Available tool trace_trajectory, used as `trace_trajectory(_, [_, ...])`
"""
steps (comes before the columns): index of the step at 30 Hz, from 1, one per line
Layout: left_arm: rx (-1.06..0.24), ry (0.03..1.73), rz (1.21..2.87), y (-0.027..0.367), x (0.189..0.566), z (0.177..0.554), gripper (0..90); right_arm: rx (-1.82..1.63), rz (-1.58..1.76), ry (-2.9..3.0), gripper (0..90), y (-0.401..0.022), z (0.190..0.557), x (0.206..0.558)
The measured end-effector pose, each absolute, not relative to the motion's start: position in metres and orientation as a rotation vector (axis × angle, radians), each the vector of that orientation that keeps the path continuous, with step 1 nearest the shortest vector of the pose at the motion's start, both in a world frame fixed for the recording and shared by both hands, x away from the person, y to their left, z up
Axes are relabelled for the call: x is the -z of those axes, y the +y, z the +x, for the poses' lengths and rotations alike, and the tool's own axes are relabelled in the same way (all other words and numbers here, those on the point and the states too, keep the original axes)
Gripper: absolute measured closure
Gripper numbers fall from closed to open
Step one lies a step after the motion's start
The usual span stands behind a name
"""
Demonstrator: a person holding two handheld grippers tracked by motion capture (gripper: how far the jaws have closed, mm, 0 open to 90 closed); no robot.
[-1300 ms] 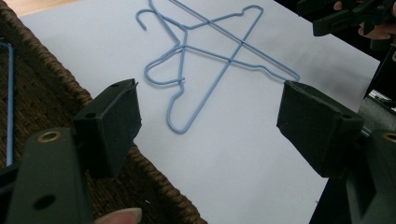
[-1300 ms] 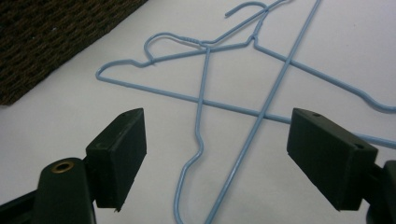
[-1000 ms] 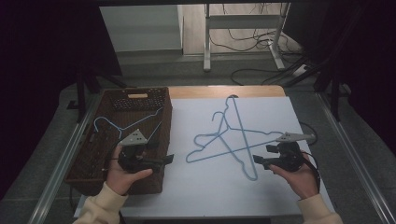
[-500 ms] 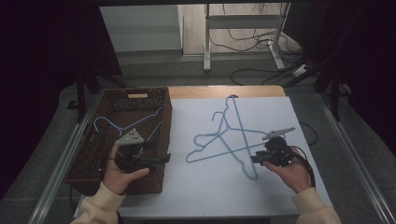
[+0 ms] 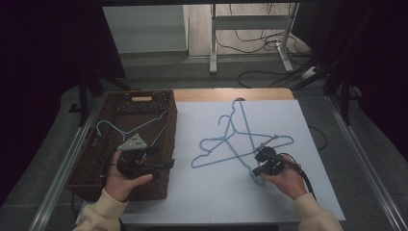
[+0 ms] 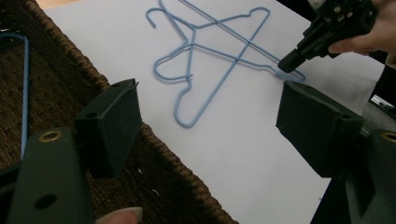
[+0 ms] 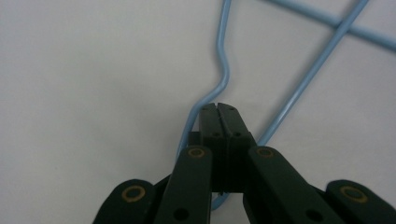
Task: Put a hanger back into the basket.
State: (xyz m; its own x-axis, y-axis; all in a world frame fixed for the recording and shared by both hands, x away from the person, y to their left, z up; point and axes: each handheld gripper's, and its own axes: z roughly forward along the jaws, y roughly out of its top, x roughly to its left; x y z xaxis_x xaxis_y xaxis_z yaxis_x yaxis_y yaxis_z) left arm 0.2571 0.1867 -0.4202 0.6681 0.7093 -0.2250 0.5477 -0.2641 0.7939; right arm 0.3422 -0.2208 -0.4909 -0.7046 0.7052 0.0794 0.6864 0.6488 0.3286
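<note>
Two blue wire hangers [image 5: 231,144] lie crossed on the white sheet [image 5: 202,192]. A third blue hanger [image 5: 126,130] rests in the brown wicker basket [image 5: 171,126]. My right gripper [image 5: 255,170] points down at the near corner of one hanger [image 7: 224,74]. Its jaws have just been closing and now stand pad to pad [image 7: 218,108]. The wire bends around them; whether it is pinched I cannot tell. My left gripper [image 5: 167,165] hovers over the basket's near right corner, open and holding nothing [image 6: 210,107]. The left gripper view also has the right gripper [image 6: 289,63] touching the hanger corner.
The basket's woven rim [image 6: 154,140] runs just under my left gripper, beside the sheet's left edge. Beyond the table's far wooden edge [image 5: 231,94] are a metal stand [image 5: 250,33] and floor cables. A cable [image 5: 300,171] trails from the right gripper.
The right hand moved left and down onto the hanger's near corner, and its jaws went from wide open to shut. The left hand stayed over the basket.
</note>
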Motion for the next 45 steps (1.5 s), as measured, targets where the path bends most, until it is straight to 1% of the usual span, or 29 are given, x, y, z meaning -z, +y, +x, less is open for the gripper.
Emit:
trace_trajectory(10, [-0.219,0.983,1.945,0.187,0.42,0.258,21.8,-0.564,1.17,2.894,89.7,-0.217,0.323,0.497])
trace_trajectory(26, [-0.225,0.986,1.941,0.191,0.42,0.257,21.9,-0.612,1.003,3.059,89.7,-0.173,0.29,0.502])
trace_trajectory(35, [-0.225,0.988,1.94,0.191,0.42,0.257,22.0,-0.67,0.926,3.099,89.7,-0.148,0.281,0.505])
trace_trajectory(45, [-0.221,0.991,1.943,0.191,0.421,0.258,22.0,-0.725,0.9,3.108,89.7,-0.135,0.279,0.509])
